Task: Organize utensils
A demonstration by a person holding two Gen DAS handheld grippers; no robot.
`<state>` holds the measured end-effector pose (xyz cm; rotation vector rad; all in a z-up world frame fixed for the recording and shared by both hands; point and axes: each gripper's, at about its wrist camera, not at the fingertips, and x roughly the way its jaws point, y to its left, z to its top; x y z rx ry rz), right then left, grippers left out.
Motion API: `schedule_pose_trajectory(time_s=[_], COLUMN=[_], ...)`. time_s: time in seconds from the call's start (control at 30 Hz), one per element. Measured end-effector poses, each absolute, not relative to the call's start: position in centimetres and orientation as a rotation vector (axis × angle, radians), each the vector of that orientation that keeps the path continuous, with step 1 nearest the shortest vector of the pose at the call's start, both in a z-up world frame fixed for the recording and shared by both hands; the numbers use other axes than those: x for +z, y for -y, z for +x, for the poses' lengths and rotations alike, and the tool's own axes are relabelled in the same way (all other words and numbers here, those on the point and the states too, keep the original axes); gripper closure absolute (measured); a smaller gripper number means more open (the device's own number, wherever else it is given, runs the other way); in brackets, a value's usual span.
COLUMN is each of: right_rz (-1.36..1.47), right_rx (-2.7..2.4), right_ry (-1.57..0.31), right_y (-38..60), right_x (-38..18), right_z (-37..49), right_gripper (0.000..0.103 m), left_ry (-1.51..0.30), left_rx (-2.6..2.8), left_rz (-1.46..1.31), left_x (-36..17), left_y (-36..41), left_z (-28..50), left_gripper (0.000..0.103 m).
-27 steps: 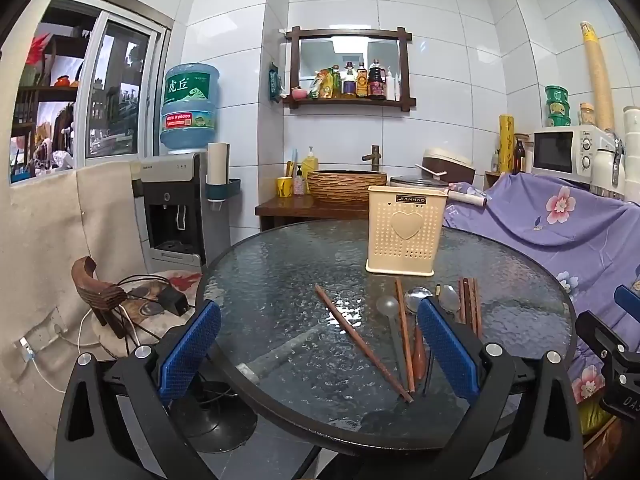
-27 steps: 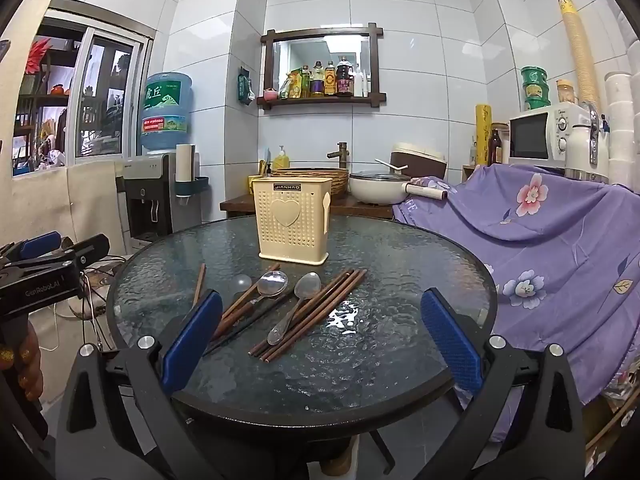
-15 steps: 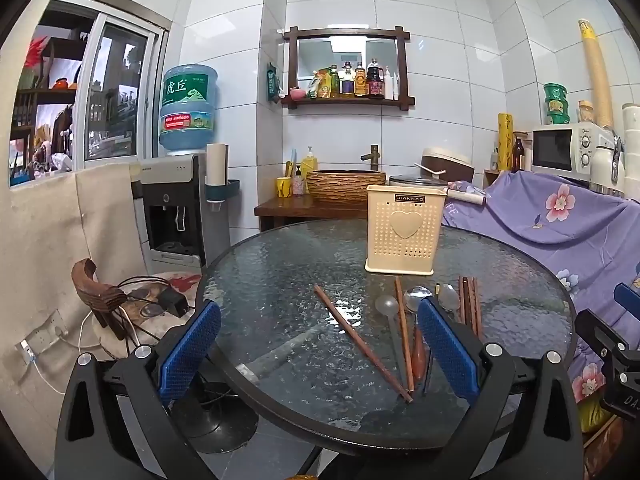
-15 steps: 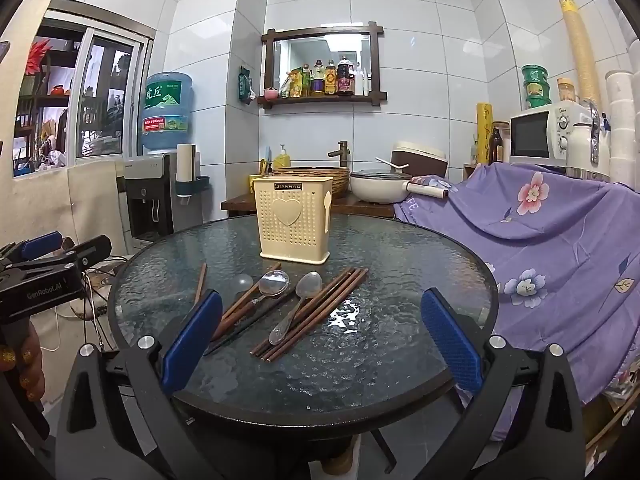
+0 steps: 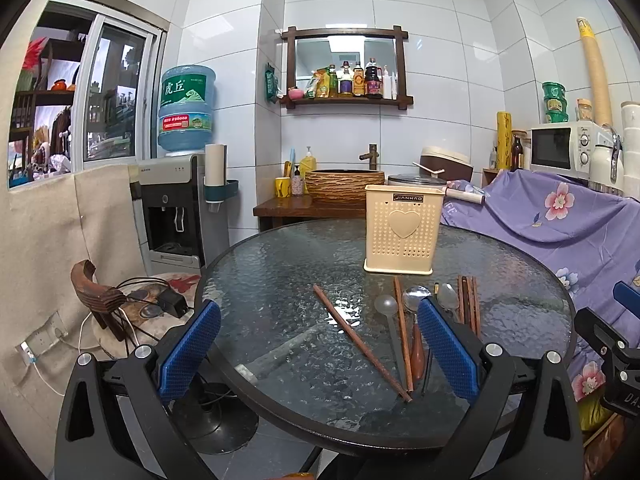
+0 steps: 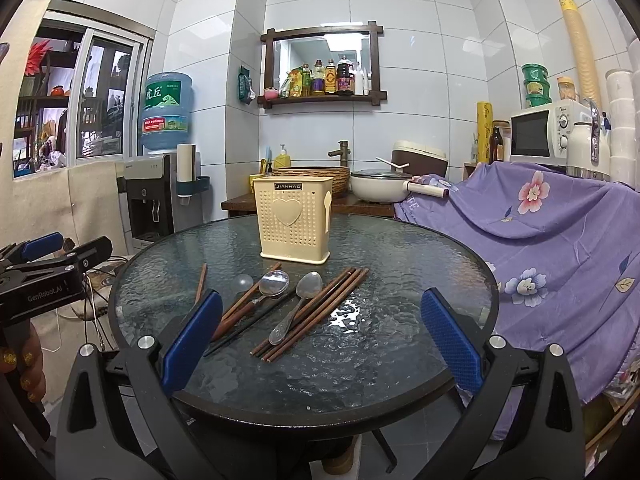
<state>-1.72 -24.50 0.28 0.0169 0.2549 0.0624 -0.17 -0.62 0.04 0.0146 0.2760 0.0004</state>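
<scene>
A cream perforated utensil holder (image 5: 404,232) (image 6: 294,220) stands upright at the back of the round glass table (image 5: 280,264) (image 6: 400,272). In front of it lie a bundle of brown chopsticks (image 6: 316,314), two metal spoons (image 6: 274,282) (image 6: 308,286), a clear plastic spoon (image 5: 386,304) and a loose chopstick (image 5: 360,342). My left gripper (image 5: 319,306) is open at the table's near left edge, with nothing between its blue pads. My right gripper (image 6: 322,296) is open too, above the near edge and short of the utensils.
A purple flowered cloth (image 6: 540,248) covers furniture right of the table. Behind are a wooden counter with a basin (image 5: 344,184), a white pot (image 6: 380,190) and a water dispenser (image 5: 172,200). A stool with cables (image 5: 132,304) stands on the left.
</scene>
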Motion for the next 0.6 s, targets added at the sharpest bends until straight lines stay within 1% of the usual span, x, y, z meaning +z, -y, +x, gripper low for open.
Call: schedule_pose_trajectory(time_s=[0.6], right_rz=[0.012], right_rx=[0.065], right_ry=[-0.260], right_y=[24.23], right_x=[0.15], right_z=[-1.58], right_gripper=[0.005], left_ry=[-0.280], left_rx=[0.006], left_rz=[0.022], left_x=[-0.06], left_y=[0.81], left_z=[0.09], left_gripper=[0.006])
